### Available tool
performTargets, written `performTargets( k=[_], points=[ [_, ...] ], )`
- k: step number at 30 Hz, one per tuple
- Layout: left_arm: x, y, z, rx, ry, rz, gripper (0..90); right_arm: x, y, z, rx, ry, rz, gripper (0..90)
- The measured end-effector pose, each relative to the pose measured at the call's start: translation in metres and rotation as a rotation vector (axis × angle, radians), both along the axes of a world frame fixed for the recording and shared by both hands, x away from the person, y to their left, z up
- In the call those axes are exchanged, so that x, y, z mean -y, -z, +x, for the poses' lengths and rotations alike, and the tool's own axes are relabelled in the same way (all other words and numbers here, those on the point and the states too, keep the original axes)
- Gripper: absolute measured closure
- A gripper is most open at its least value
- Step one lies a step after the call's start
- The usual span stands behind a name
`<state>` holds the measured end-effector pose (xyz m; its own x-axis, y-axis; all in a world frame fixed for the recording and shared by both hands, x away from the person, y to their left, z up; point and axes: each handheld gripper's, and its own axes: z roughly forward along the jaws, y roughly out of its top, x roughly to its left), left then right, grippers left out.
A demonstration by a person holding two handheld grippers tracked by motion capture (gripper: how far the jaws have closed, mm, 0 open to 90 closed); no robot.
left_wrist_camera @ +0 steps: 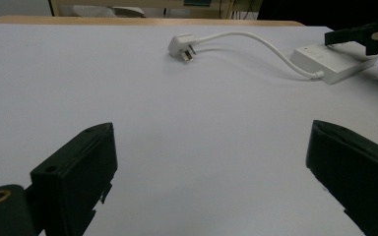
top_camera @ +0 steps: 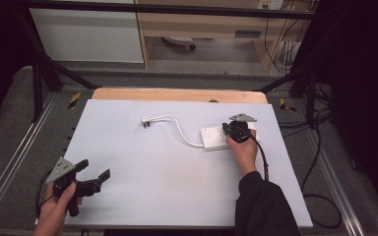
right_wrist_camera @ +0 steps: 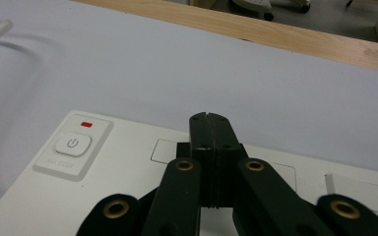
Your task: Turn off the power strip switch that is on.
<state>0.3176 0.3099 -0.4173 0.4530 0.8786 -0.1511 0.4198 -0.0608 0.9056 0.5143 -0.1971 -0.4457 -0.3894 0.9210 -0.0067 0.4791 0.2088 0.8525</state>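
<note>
Down at the near left corner of the table (top_camera: 142,196), my left gripper (top_camera: 94,180) hangs just over the white surface with its jaws spread wide and nothing between them. In the left gripper view those two black jaws frame a bare stretch of white top, one low at the left, one low at the right.

Farther in and over to the right, my right hand (top_camera: 245,149) holds the right gripper (top_camera: 226,129) above the white power strip (top_camera: 214,139), its grey three-cornered plate (top_camera: 242,118) on top. In the right gripper view the jaws (right_wrist_camera: 210,147) are pressed together, pad against pad, nothing between them, their tip over the strip's flat top (right_wrist_camera: 128,162). Whether the tip touches the plastic I cannot tell. Just left of the tip sits the strip's power button (right_wrist_camera: 73,144), with a small red mark (right_wrist_camera: 86,124) beyond it.

The strip lies right of centre, about midway from near to far. From its left end a white cable (top_camera: 179,129) curves away toward the far left and ends in a white plug (top_camera: 146,121) lying on the top, well apart from both grippers. In the left gripper view the plug (left_wrist_camera: 182,47) lies on its side, prongs showing.

Beyond the white sheet, a wooden edge (top_camera: 177,94) runs along the far side.
</note>
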Motion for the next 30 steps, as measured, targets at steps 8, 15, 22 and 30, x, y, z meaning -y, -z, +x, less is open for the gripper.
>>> performTargets(
  k=[8,15,22,30],
  points=[
    [0.0001,0.0,0.0001,0.002,-0.001,-0.001,5.1,0.0,0.0004,-0.0002,0.0,0.001,0.0,90.0],
    [-0.0001,0.0,0.0,0.0,0.0,0.001,5.2,0.0001,0.0023,-0.0004,-0.006,0.01,0.004,90.0],
    [-0.0003,-0.0001,0.0,0.001,-0.001,-0.001,5.1,0.0006,0.0017,0.0006,-0.01,0.007,0.004,90.0],
    [-0.0005,-0.0001,0.0,0.002,-0.004,-0.001,5.1,-0.0001,0.0006,0.0005,-0.005,0.003,0.008,90.0]
  ],
)
